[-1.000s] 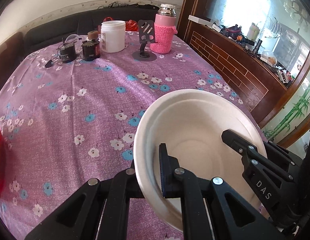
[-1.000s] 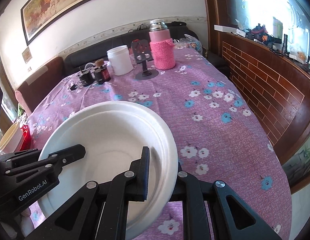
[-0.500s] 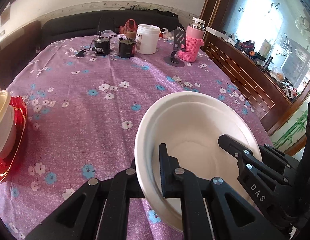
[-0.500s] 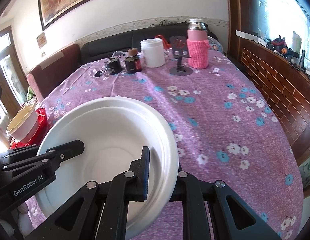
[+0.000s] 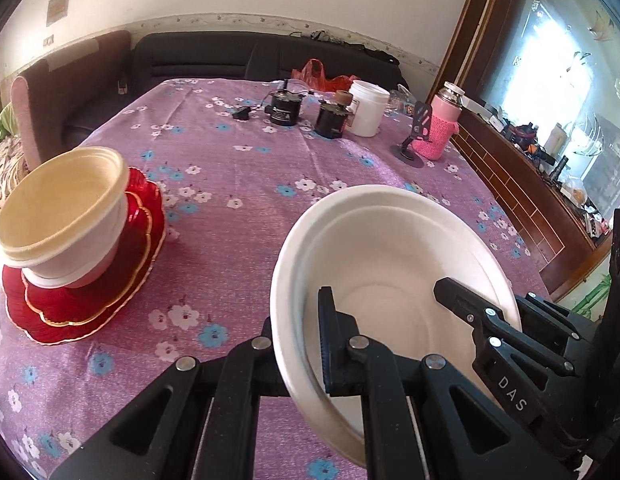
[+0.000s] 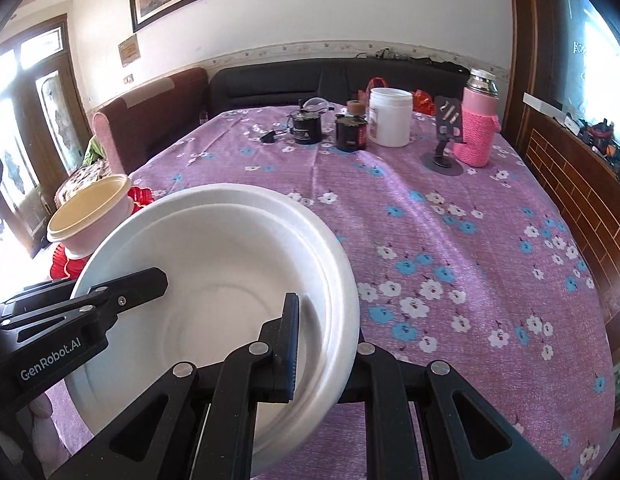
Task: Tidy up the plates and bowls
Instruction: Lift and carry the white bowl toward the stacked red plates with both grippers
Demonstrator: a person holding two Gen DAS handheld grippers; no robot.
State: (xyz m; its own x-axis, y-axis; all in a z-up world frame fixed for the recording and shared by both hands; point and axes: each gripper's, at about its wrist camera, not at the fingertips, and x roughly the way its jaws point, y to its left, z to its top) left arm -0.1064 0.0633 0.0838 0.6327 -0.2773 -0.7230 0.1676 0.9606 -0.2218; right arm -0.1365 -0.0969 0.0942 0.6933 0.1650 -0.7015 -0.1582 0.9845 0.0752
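Both grippers hold one white foam plate [image 5: 390, 264] above the purple flowered table. My left gripper [image 5: 298, 344] is shut on its left rim. My right gripper [image 6: 326, 340] is shut on its right rim; the plate also shows in the right wrist view [image 6: 214, 280]. Each gripper's fingers show in the other's view, across the plate. A cream bowl [image 5: 62, 216] stands on stacked red plates [image 5: 90, 300] at the table's left edge, left of the held plate. The bowl [image 6: 90, 208] also shows in the right wrist view.
At the table's far end stand a white jar [image 5: 368, 108], two black jars [image 5: 330, 120], a phone stand [image 5: 414, 136] and a pink-sleeved flask [image 5: 440, 128]. A dark sofa [image 5: 230, 60] lies behind the table. A brick-patterned wooden counter [image 5: 522, 184] runs along the right.
Both grippers have carried the plate leftward. The bowl on the red plates has come further into view and is now closer on the left.
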